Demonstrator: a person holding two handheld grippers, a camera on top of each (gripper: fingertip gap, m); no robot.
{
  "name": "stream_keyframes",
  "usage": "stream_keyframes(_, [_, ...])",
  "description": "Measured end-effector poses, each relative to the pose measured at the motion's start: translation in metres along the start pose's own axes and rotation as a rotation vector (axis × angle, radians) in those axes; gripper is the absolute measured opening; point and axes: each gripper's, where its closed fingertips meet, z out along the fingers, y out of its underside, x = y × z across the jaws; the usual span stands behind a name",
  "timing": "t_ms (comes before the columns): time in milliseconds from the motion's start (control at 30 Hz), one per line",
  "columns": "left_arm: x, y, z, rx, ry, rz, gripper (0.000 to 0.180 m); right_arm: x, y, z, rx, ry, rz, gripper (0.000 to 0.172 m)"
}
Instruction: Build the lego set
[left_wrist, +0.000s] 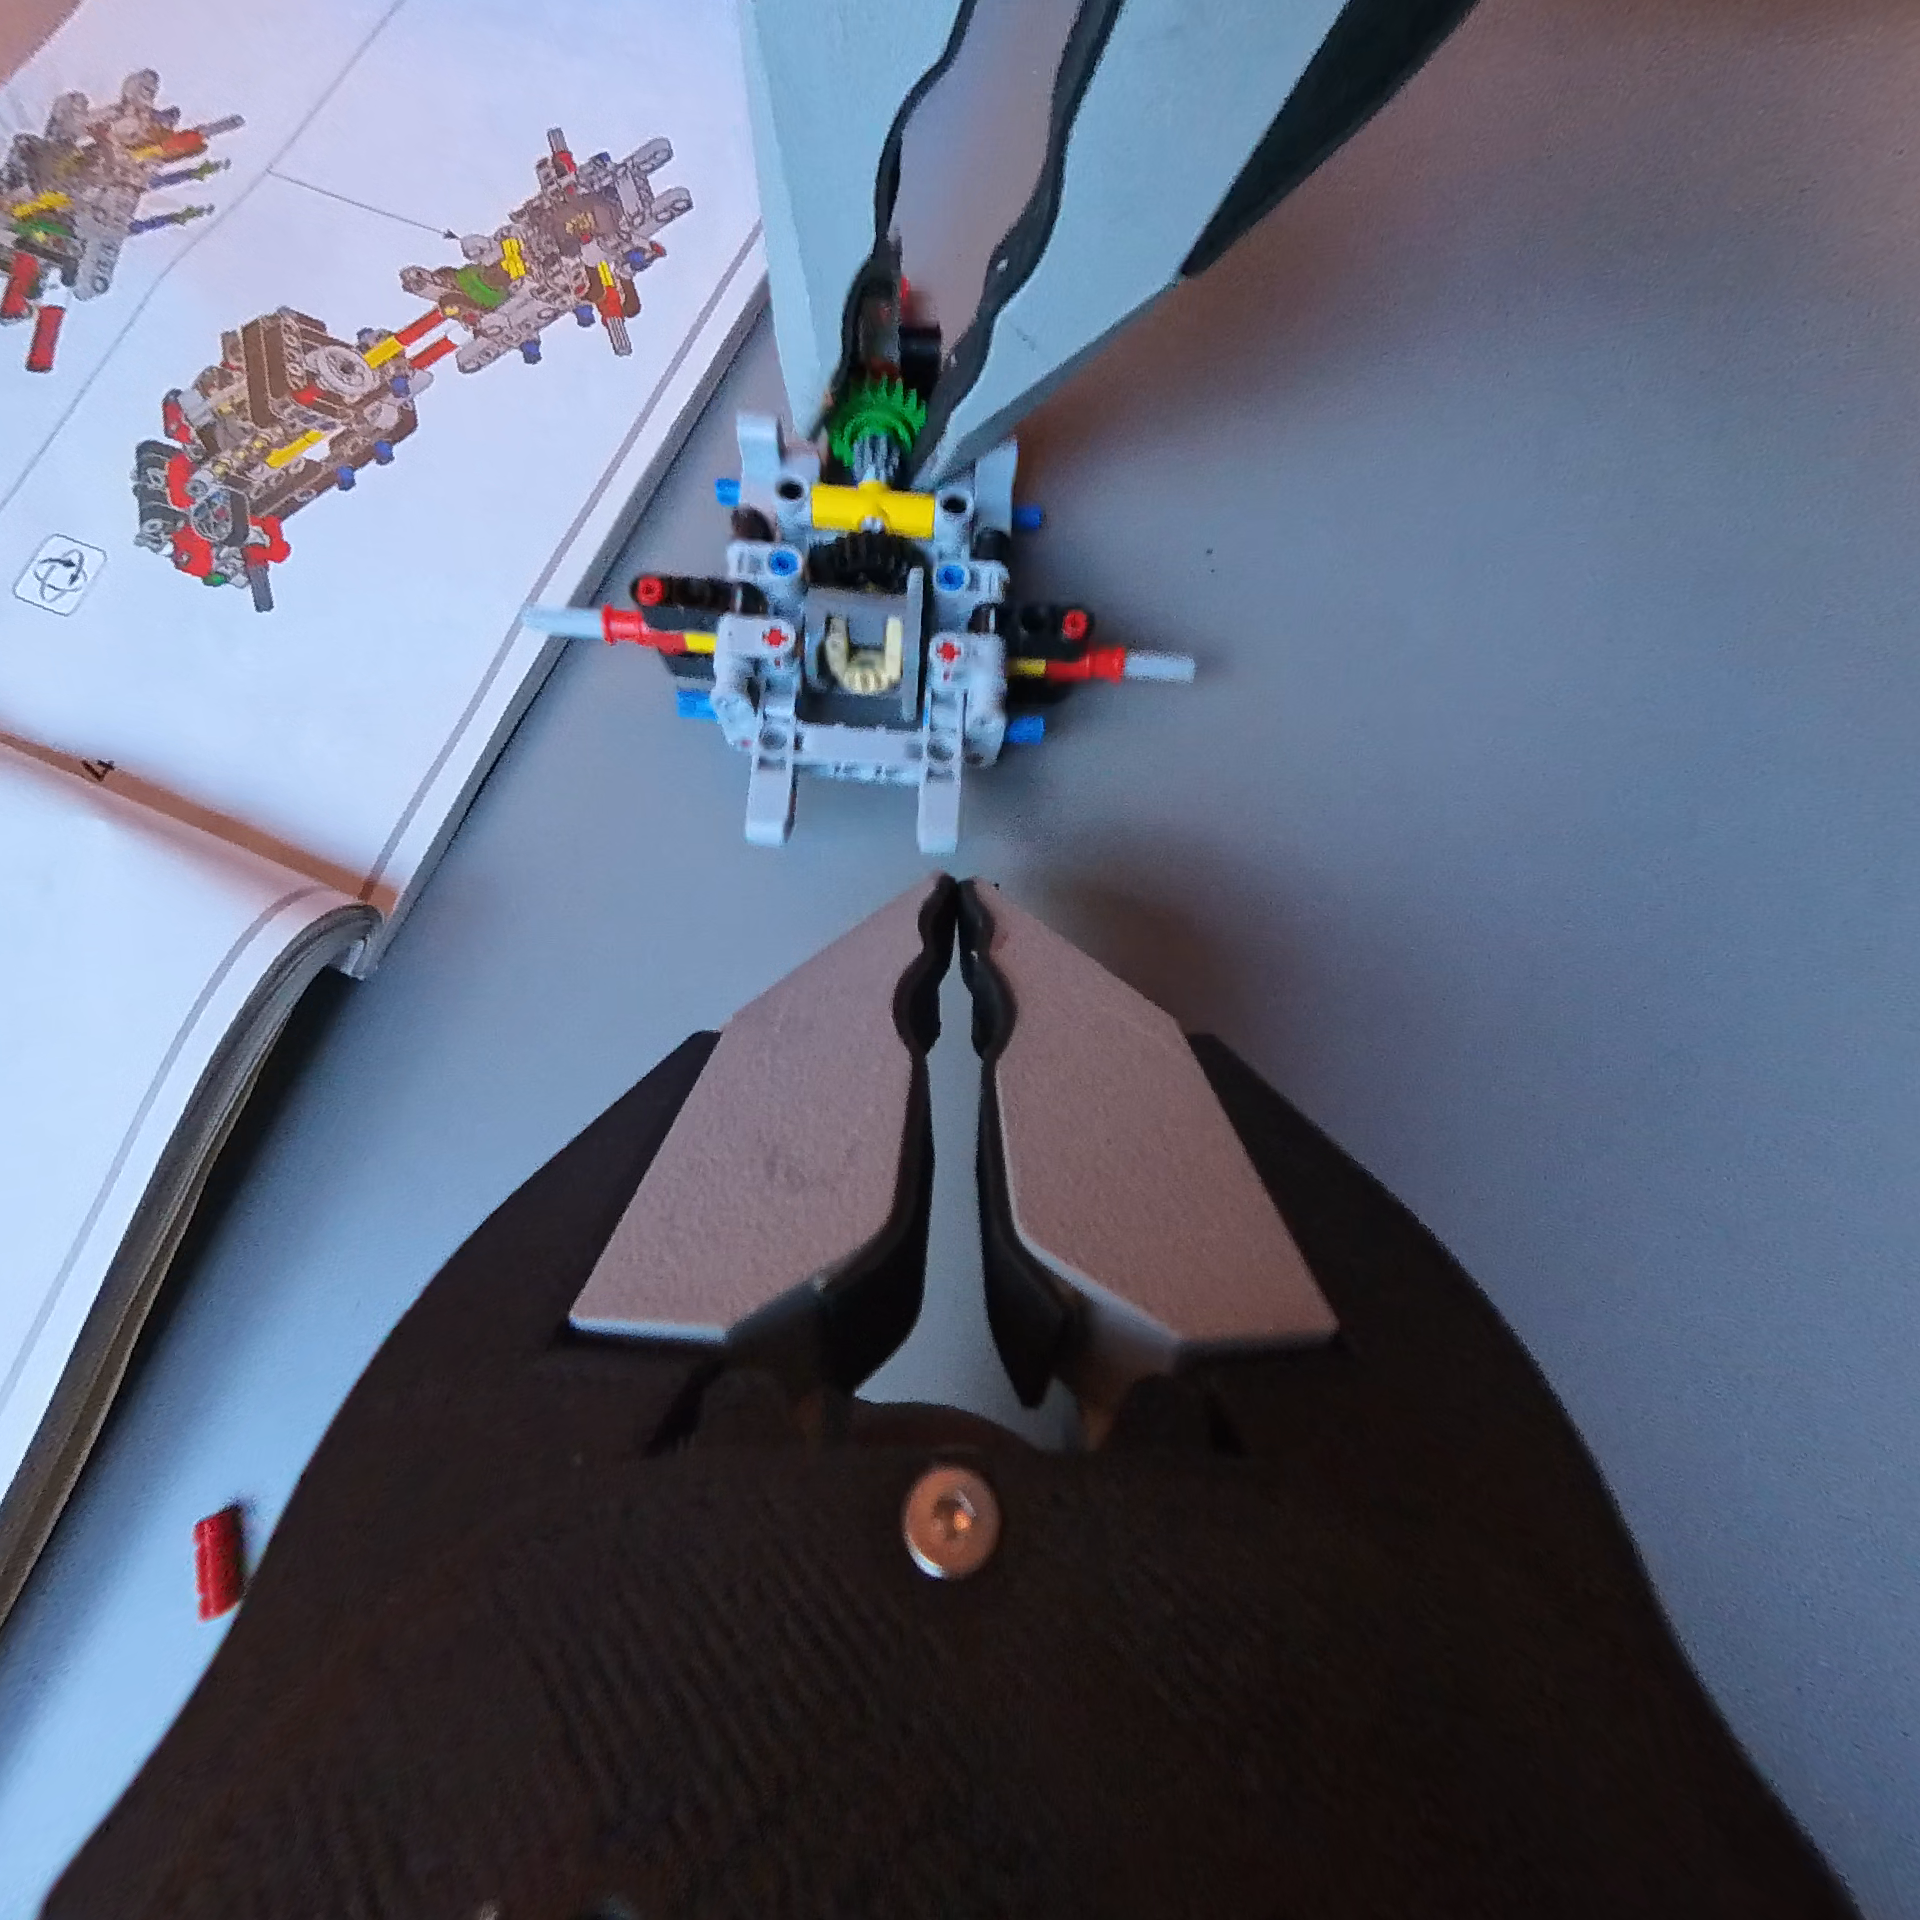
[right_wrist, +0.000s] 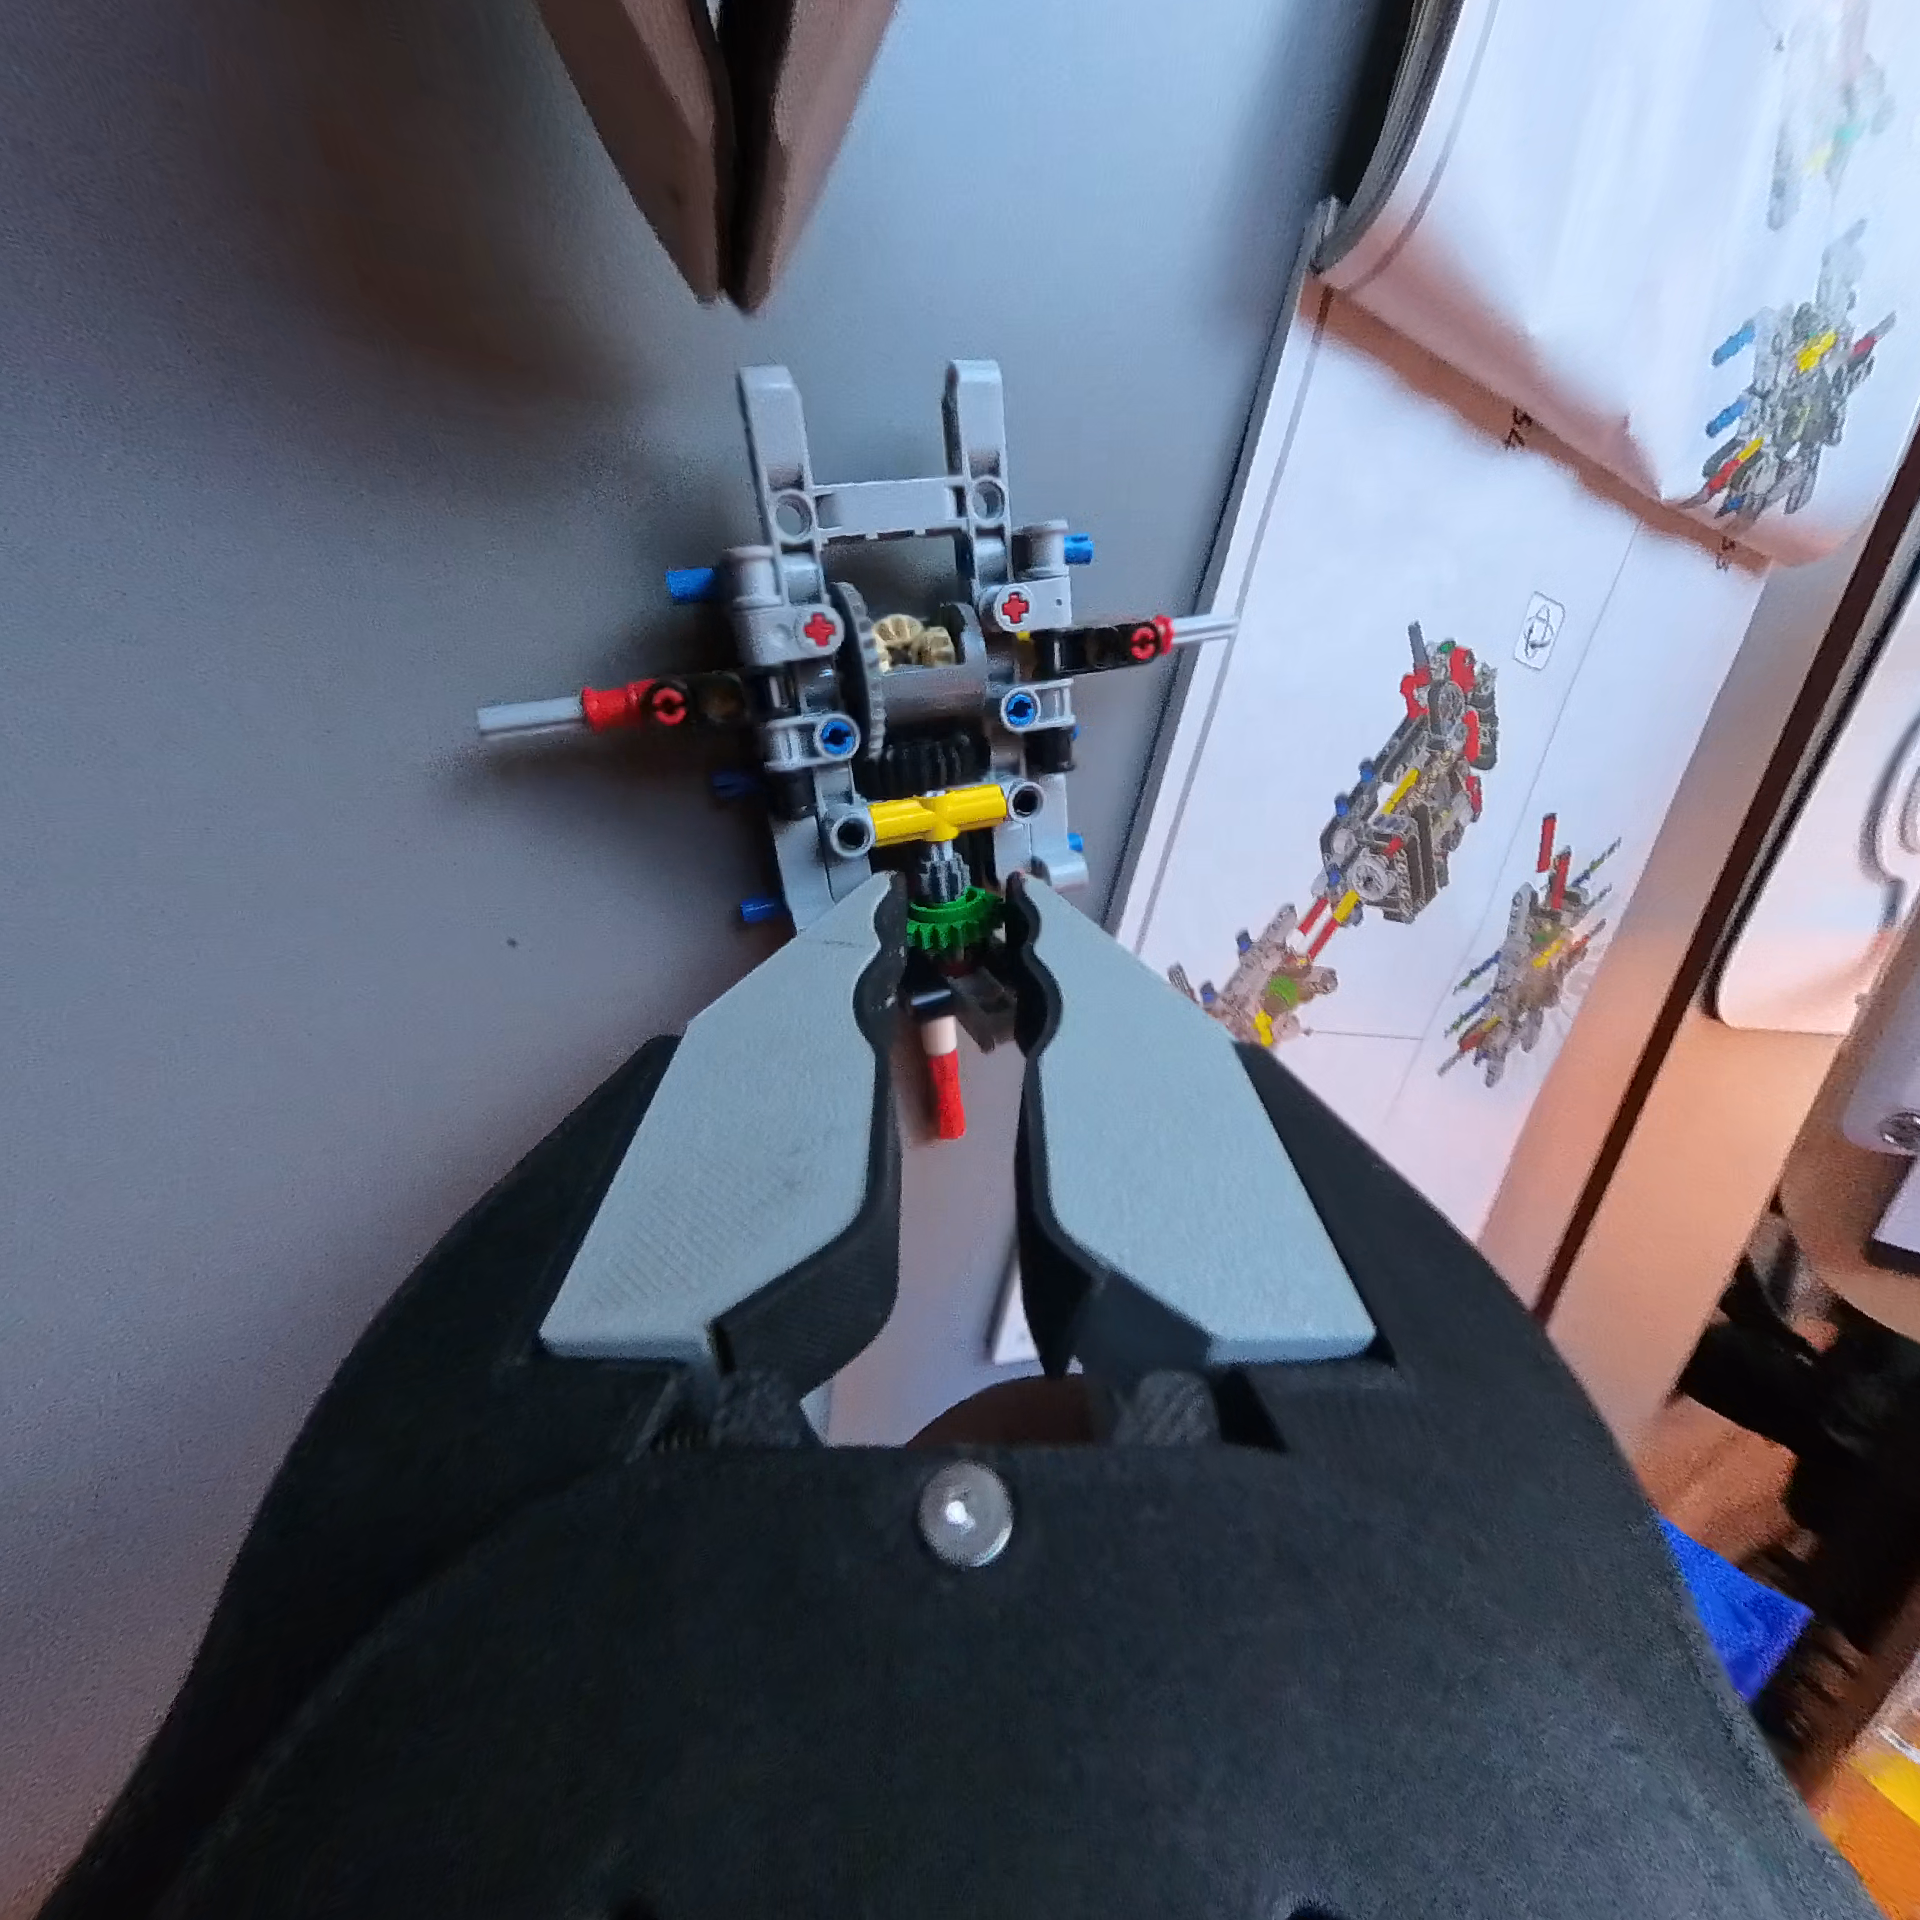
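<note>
The left gripper (left_wrist: 954, 883) lay low over the grey tabletop (left_wrist: 1507, 727), pointed at the near end of a brick model (left_wrist: 868, 623), its jaws clenched on nothing, tips meeting just short of the model's two grey prongs and not touching them. The right gripper (right_wrist: 951, 904) came in from the opposite end, facing the left one, its jaws grasping the model's drive end: the pads flanked the green gear (right_wrist: 951, 920) and the dark parts behind it, and a red-tipped axle (right_wrist: 945, 1081) ran back between the fingers. Whether both pads pressed the gear itself was hard to tell. The model sat on the tabletop between the two grippers, with grey axles sticking out to both sides. An open instruction booklet (left_wrist: 312, 416) lay to the left in the left wrist view, its edge just beside one axle tip, so room there was tight; the other side of the model was bare tabletop. A small red piece (left_wrist: 218, 1564) lay near the booklet's near edge, beside the left gripper's body. In the right wrist view the tabletop's edge ran past the booklet.
</note>
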Motion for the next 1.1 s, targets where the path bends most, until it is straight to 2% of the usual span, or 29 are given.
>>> stream_keyframes(67, [0.002, -0.006, 0.002, 0.020, -0.016, 0.007, 0.000, -0.001, -0.004, -0.001, 0.036, 0.006, 0.016, 0.015])
stream_keyframes(133, [0.002, -0.007, 0.004, 0.013, -0.044, 0.021, 0.026, 0.003, -0.002, -0.002, 0.031, 0.048, 0.022, 0.015])
stream_keyframes(233, [-0.005, -0.003, 0.009, -0.026, -0.115, 0.044, 0.032, 0.012, 0.000, -0.007, 0.047, 0.110, 0.076, 0.025])
stream_keyframes(333, [0.002, -0.005, 0.017, -0.024, -0.096, 0.047, 0.023, 0.016, 0.000, -0.020, 0.130, 0.161, 0.234, 0.030])
stream_keyframes(433, [0.004, -0.007, 0.023, -0.028, -0.121, 0.055, 0.008, 0.021, 0.010, -0.032, 0.247, 0.245, 0.523, 0.034])
stream_keyframes(533, [0.006, -0.009, 0.024, -0.022, -0.122, 0.041, 0.007, 0.011, 0.022, -0.030, 0.354, 0.234, 0.804, 0.034])
stream_keyframes(633, [0.009, -0.010, 0.025, -0.012, -0.110, 0.012, 0.007, 0.004, 0.026, -0.017, 0.395, 0.227, 0.933, 0.034])
stream_keyframes(800, [0.012, -0.010, 0.026, -0.011, -0.114, -0.003, 0.007, 0.005, 0.014, -0.005, 0.430, 0.214, 0.973, 0.033])
stream_keyframes(1000, [0.014, -0.010, 0.026, -0.009, -0.118, -0.020, 0.007, 0.006, 0.018, -0.003, 0.440, 0.228, 1.034, 0.041])
stream_keyframes(1100, [0.015, -0.011, 0.027, -0.009, -0.126, -0.026, 0.007, 0.002, 0.015, -0.002, 0.437, 0.231, 0.987, 0.023])
